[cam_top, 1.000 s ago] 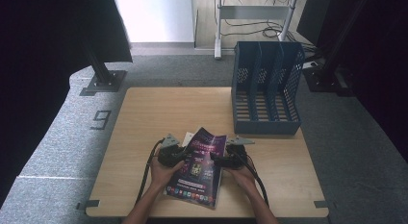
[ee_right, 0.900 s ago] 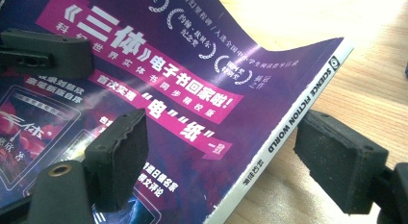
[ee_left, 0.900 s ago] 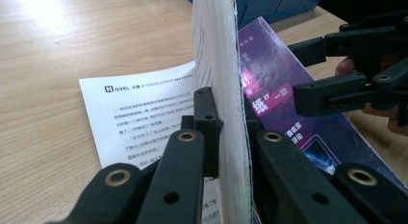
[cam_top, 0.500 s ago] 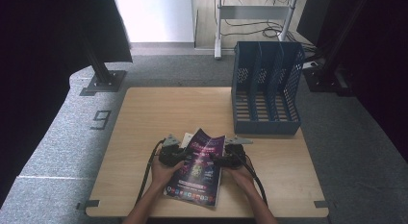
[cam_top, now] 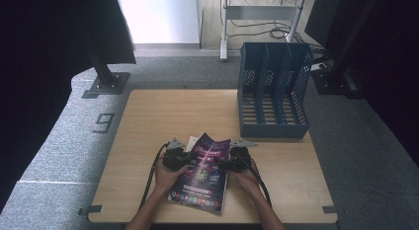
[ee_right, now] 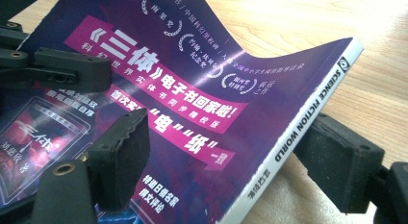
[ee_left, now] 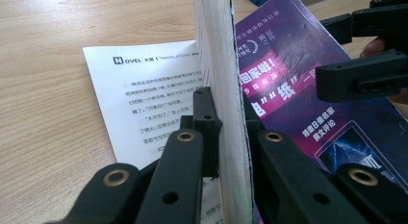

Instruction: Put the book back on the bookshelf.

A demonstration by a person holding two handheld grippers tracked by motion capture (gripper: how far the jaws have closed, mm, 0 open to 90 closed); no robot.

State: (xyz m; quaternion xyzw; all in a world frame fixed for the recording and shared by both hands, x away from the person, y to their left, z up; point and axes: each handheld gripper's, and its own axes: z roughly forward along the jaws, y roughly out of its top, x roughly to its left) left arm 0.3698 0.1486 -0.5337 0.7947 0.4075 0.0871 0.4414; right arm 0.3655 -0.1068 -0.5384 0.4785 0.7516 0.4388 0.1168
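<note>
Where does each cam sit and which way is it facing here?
High view: above the person's side, looking forward and down on the table; forearms, both hands show.
Left gripper view: rides the left gripper, looking along jaws clamped on the magazine's page edge; the right gripper beyond.
Right gripper view: rides the right gripper, jaws straddling the magazine's spine; the left gripper beyond.
Shared: all three show the magazine and wooden table.

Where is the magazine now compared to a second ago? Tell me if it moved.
No. The magazine lies at the same spot below the blue file rack, held by both grippers.
</note>
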